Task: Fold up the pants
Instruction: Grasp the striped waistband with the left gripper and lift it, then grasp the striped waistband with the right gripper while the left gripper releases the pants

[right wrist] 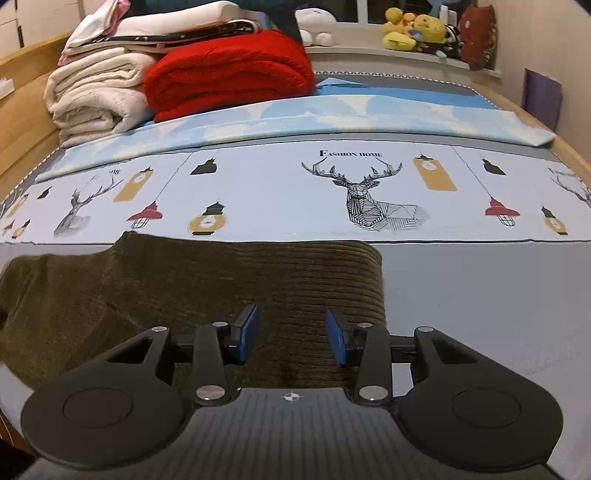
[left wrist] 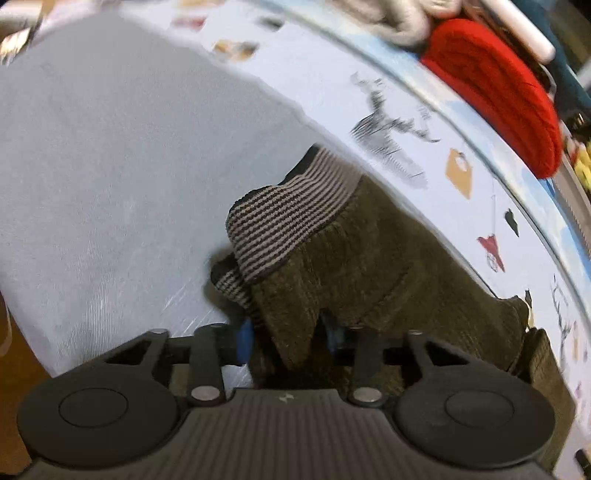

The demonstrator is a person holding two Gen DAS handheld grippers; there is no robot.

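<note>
Olive-brown corduroy pants (left wrist: pixel 376 266) with a striped knit waistband (left wrist: pixel 288 221) lie bunched on the grey part of the bed sheet (left wrist: pixel 110 166). My left gripper (left wrist: pixel 288 338) is shut on a fold of the pants just below the waistband; cloth fills the gap and hides most of the right pad. In the right wrist view the pants (right wrist: pixel 221 280) lie flat, their ribbed end running to the right. My right gripper (right wrist: pixel 292 336) hovers over that end, open, with its blue pads (right wrist: pixel 246 332) well apart and flat cloth beneath them.
The sheet has a pale band printed with deer and lanterns (right wrist: pixel 369 199). A folded red blanket (right wrist: pixel 229 77) and cream blankets (right wrist: pixel 92 96) are stacked at the back left. Plush toys (right wrist: pixel 413 29) sit on a far ledge. A wooden bed frame (right wrist: pixel 22 122) borders the left.
</note>
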